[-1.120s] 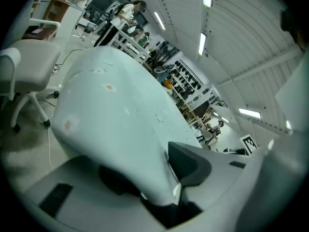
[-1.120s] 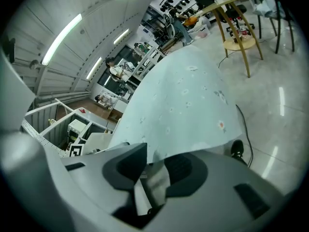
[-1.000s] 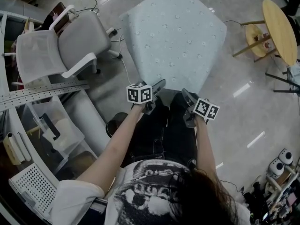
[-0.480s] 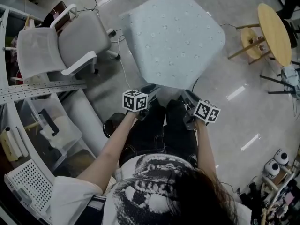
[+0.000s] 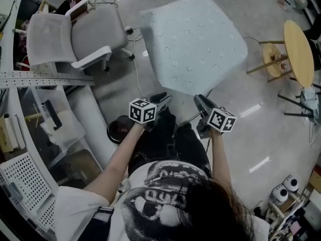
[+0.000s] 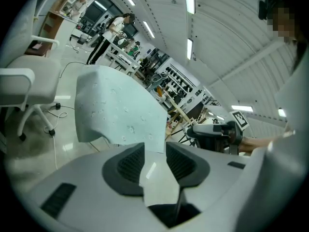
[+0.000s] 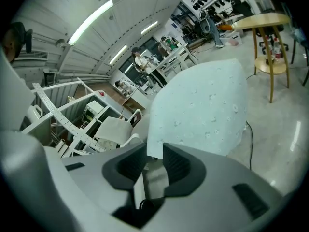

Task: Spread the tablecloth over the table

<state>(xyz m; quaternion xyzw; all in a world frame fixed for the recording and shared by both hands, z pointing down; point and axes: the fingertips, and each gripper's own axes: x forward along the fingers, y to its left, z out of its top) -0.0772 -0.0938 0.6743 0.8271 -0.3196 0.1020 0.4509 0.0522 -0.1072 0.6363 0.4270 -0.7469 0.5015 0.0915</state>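
Observation:
The pale blue flowered tablecloth (image 5: 193, 39) lies draped over the table, its sides hanging down. Both grippers hover just short of its near hem. My left gripper (image 5: 161, 98) is open. Its jaws have just been closing a little, with nothing between them: in the left gripper view the glossy floor shows through the gap of the left gripper (image 6: 154, 151), below the tablecloth (image 6: 116, 110). My right gripper (image 5: 199, 100) is also open and holds nothing. In the right gripper view the right gripper (image 7: 155, 153) points at the hanging corner of the tablecloth (image 7: 203, 110).
A white office chair (image 5: 75, 34) stands left of the table, with a cable (image 5: 135, 69) on the floor between them. A round wooden table (image 5: 300, 44) is at the right. Bins and a perforated rail (image 5: 40, 79) fill the left side. People (image 6: 113, 28) stand far off.
Both grippers have risen and drawn back a little from the cloth's near hem. The cloth lies on the table as before.

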